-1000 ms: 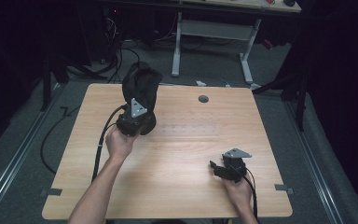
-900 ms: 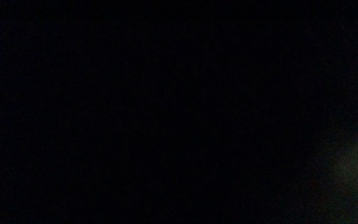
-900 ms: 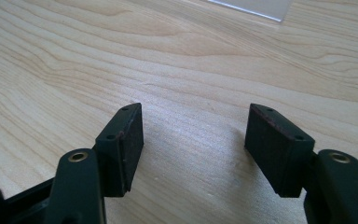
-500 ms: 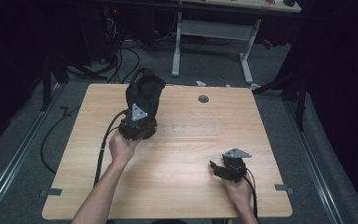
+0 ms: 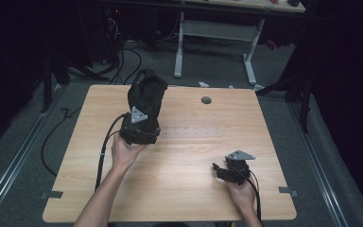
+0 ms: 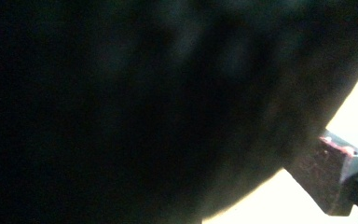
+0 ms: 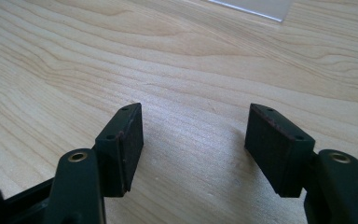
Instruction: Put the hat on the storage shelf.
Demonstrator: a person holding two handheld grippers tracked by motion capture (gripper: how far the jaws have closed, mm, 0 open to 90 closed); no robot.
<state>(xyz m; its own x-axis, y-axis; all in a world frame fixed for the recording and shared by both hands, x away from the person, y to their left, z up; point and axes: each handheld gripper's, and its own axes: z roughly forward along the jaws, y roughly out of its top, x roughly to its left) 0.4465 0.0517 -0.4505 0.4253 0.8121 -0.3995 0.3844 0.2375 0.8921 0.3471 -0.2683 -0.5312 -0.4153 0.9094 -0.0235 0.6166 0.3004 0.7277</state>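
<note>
A bulky black fabric bundle stands up over the back left part of the wooden table. My left gripper is right behind the bundle, shut on its near side, with a hand around the body. In the left gripper view the dark fabric covers nearly everything, and one jaw pad shows at the right edge. My right gripper rests low at the front right of the table. Its jaws stand open over bare wood, with nothing between them.
A round grey grommet sits in the table near the back edge. A pale clear strip lies on the wood ahead of the right gripper. Behind the table stand a white desk frame and loose cables on the floor.
The left gripper and the black bundle have shifted a little to the right and toward the person. The right gripper has stayed put.
</note>
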